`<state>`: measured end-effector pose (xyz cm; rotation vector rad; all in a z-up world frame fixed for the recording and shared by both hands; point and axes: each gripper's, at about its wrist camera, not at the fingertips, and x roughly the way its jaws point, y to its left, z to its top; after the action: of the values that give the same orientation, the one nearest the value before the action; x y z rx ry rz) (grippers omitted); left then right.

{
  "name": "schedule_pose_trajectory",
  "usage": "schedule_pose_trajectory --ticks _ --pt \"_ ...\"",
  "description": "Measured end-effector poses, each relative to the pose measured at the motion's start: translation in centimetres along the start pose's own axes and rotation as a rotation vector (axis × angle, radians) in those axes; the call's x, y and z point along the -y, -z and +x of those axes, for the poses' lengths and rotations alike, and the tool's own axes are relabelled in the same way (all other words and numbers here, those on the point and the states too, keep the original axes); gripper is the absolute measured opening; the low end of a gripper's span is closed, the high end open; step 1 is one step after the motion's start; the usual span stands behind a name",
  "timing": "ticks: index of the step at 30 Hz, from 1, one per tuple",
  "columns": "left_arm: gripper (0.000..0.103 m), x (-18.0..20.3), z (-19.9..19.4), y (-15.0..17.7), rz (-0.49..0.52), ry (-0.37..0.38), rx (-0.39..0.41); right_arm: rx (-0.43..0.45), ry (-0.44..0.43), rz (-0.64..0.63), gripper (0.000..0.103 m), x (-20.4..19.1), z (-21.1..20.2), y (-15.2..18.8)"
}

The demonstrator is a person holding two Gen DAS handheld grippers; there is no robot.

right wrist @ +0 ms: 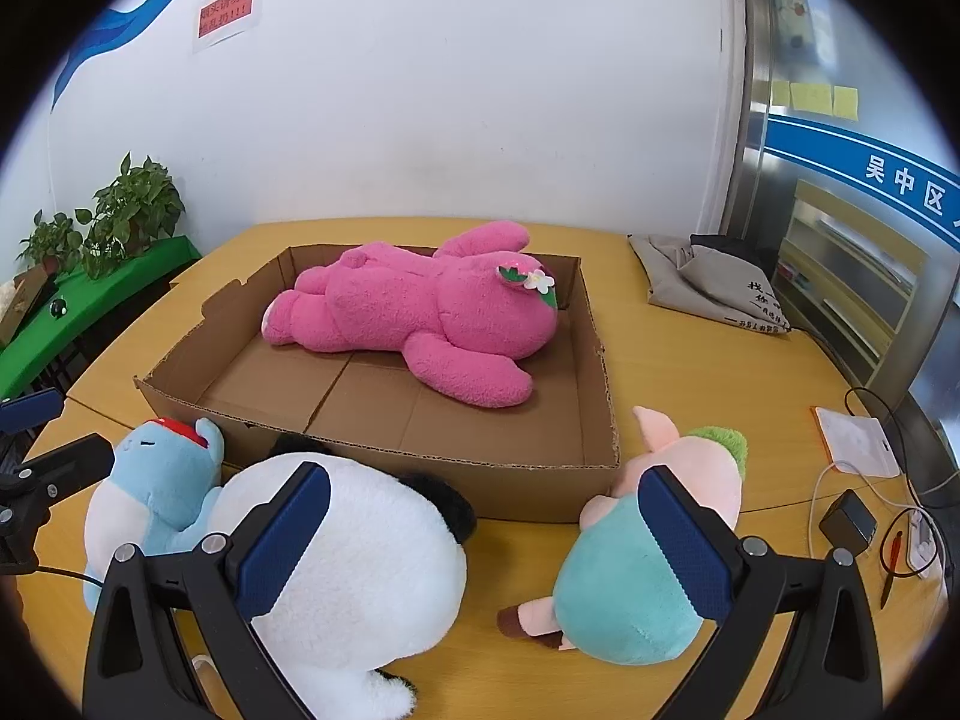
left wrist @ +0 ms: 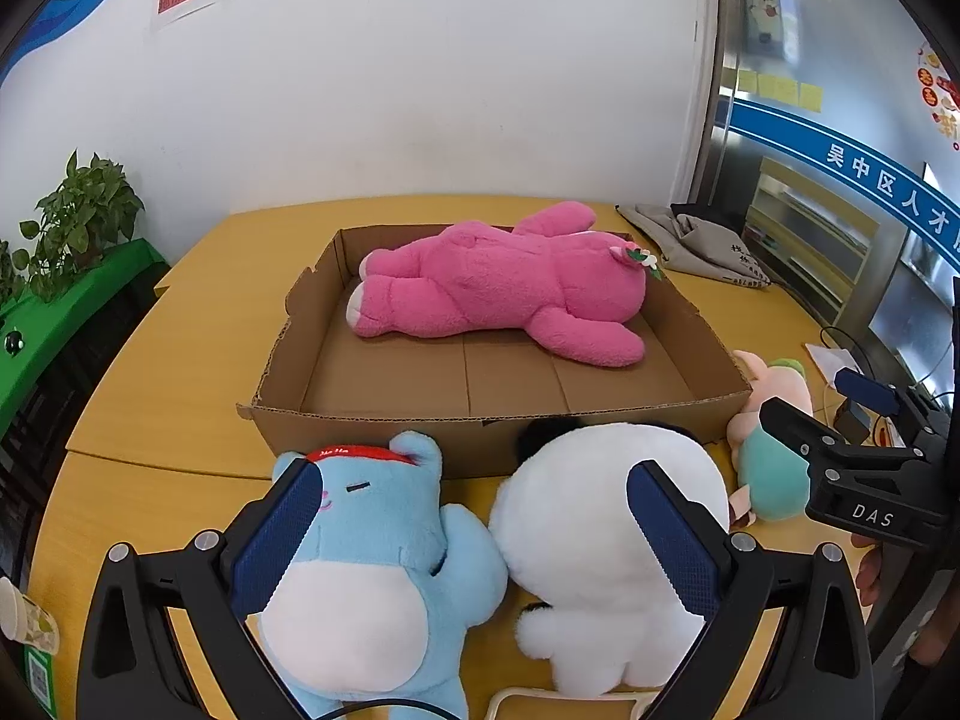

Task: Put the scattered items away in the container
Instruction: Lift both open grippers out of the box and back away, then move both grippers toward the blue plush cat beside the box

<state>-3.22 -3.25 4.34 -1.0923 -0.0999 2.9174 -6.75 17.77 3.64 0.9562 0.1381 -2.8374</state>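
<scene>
A shallow cardboard box (left wrist: 420, 420) (right wrist: 522, 480) sits on the wooden table with a pink plush bear (left wrist: 504, 288) (right wrist: 420, 312) lying inside. In front of it lie a blue plush (left wrist: 372, 564) (right wrist: 150, 492), a white panda plush (left wrist: 606, 540) (right wrist: 360, 552) and a pig plush in teal (left wrist: 771, 474) (right wrist: 642, 570). My left gripper (left wrist: 474, 540) is open above the blue plush and the panda. My right gripper (right wrist: 486, 546) is open, with the panda by its left finger and the pig by its right; it also shows in the left wrist view (left wrist: 840, 456).
A grey cloth bag (left wrist: 702, 246) (right wrist: 714, 288) lies at the table's back right. A charger (right wrist: 849, 521), cables, a pen and a white card (right wrist: 858, 435) lie at the right edge. Potted plants (right wrist: 120, 216) stand on a green shelf at left. A paper cup (left wrist: 24, 618) stands bottom left.
</scene>
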Motion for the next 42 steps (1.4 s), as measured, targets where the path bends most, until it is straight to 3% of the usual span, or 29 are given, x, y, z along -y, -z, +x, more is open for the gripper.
schedule_pose_trajectory --ticks 20,30,34,38,40,42 --pt "0.103 -0.3 0.6 0.6 -0.006 0.013 -0.030 -0.015 -0.021 0.032 0.103 0.7 0.8 0.7" --pt "0.103 -4.6 -0.7 1.8 -0.033 -0.039 -0.028 0.002 -0.072 0.026 0.103 -0.4 0.3 0.9" --pt "0.103 -7.8 -0.7 2.2 -0.084 -0.032 -0.056 -0.016 -0.177 -0.001 0.103 -2.9 0.1 1.1" --pt "0.103 -10.8 0.2 2.6 -0.109 -0.046 -0.080 -0.054 -0.381 -0.073 0.103 -8.2 -0.4 2.0" --pt "0.103 -12.4 1.0 3.3 -0.131 -0.038 -0.106 -0.102 -0.510 -0.067 0.103 -10.9 0.0 2.8" --pt "0.103 -14.1 1.9 4.7 -0.156 -0.032 -0.142 -0.157 -0.581 -0.050 0.103 -13.3 1.0 3.8"
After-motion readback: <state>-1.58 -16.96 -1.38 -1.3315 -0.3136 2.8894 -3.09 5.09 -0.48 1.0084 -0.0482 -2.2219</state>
